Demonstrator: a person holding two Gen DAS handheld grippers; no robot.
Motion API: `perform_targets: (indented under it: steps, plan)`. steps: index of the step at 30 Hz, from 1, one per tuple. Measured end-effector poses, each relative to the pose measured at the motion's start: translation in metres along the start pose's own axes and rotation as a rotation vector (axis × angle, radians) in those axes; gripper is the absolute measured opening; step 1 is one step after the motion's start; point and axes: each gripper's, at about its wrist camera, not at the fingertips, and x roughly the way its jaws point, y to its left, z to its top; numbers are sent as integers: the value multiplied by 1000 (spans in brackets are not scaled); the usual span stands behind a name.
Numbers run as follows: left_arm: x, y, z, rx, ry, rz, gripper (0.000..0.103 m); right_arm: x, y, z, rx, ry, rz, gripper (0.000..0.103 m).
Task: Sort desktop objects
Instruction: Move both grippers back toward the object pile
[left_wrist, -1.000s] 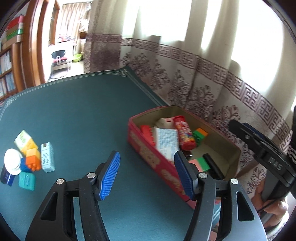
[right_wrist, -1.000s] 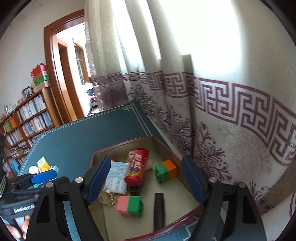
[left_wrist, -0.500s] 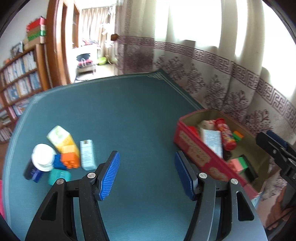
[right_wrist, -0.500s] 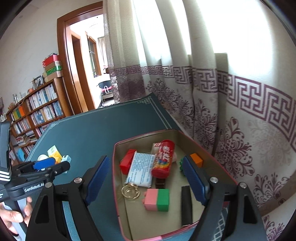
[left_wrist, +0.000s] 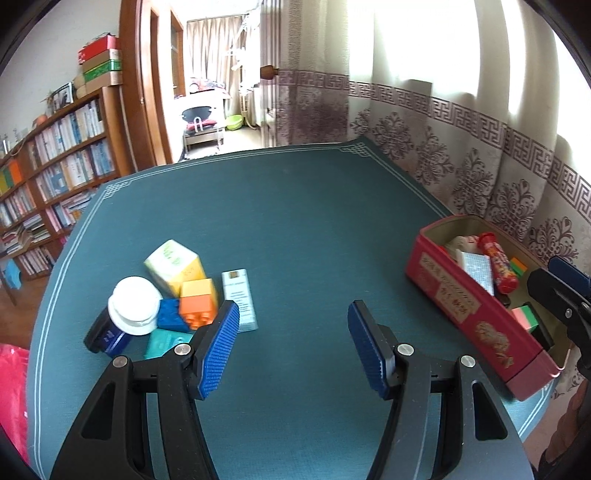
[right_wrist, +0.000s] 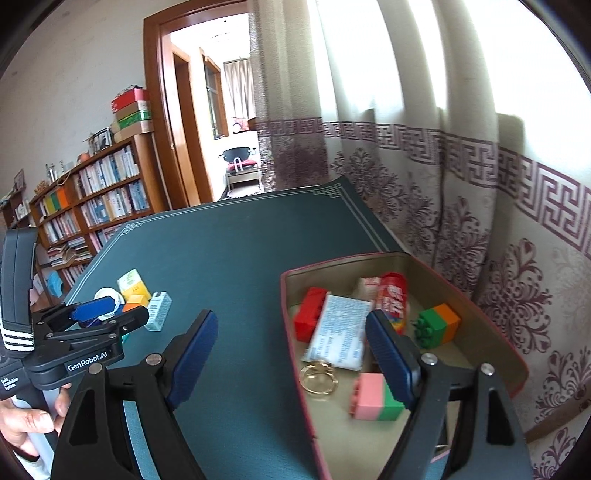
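A red tin box (left_wrist: 465, 306) stands at the table's right edge; in the right wrist view its rim (right_wrist: 291, 332) shows. It holds a red brick (right_wrist: 309, 318), a white packet (right_wrist: 338, 336), a red tube (right_wrist: 393, 295), a green-orange brick (right_wrist: 437, 325), a pink-green brick (right_wrist: 375, 397) and a key ring (right_wrist: 318, 378). A loose pile lies left: yellow carton (left_wrist: 174, 264), orange brick (left_wrist: 197, 301), blue brick (left_wrist: 171, 315), white-capped bottle (left_wrist: 127, 314), white box (left_wrist: 239, 297), teal item (left_wrist: 164, 341). My left gripper (left_wrist: 293, 349) is open above the table, right of the pile. My right gripper (right_wrist: 290, 356) is open above the box's left wall.
The green table (left_wrist: 295, 221) has curtains (left_wrist: 461, 140) along its right side and a bookshelf (left_wrist: 55, 166) to the left. A doorway (left_wrist: 210, 92) lies beyond the far edge. The left gripper also shows in the right wrist view (right_wrist: 96, 317) near the pile.
My left gripper has swung left from the box toward the loose pile. My right gripper has pulled back and left, so more of the table shows. Both stay open.
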Motion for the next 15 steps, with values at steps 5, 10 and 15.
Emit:
perform_targets:
  steps: [5, 10, 15]
  plan:
    - [5, 17, -3, -11, 3, 40, 65, 10, 21, 2, -41, 9, 25, 85]
    - [10, 39, -6, -20, 19, 57, 65, 28, 40, 1, -62, 51, 51, 85]
    - [12, 75, -8, -55, 32, 64, 65, 44, 61, -1, -103, 87, 72, 85]
